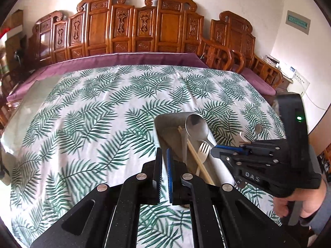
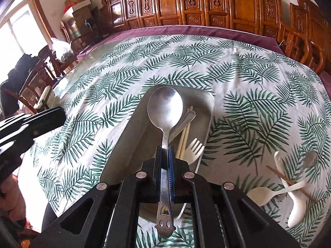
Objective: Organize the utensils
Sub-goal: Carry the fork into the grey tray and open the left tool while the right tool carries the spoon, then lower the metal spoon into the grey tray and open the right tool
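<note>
My right hand-held gripper (image 2: 164, 155) is pinching the handle of a large stainless-steel spoon (image 2: 164, 111), whose bowl hangs over the grey rectangular metal tray (image 2: 124, 136) on the desk with its green fern-print cloth (image 2: 103, 95). In that tray I see a pair of pale wooden chopsticks (image 2: 184, 136), a white plastic fork (image 2: 194, 147) and another steel spoon (image 2: 184, 122), while white plastic spoons (image 2: 262, 194), a small metal spoon (image 2: 309, 159) and a single brown chopstick (image 2: 289, 183) lie on the cloth well to the right. My left hand-held gripper (image 1: 163, 165) hovers at the tray's (image 1: 165, 136) near left edge, fingers pressed nearly together around nothing.
</note>
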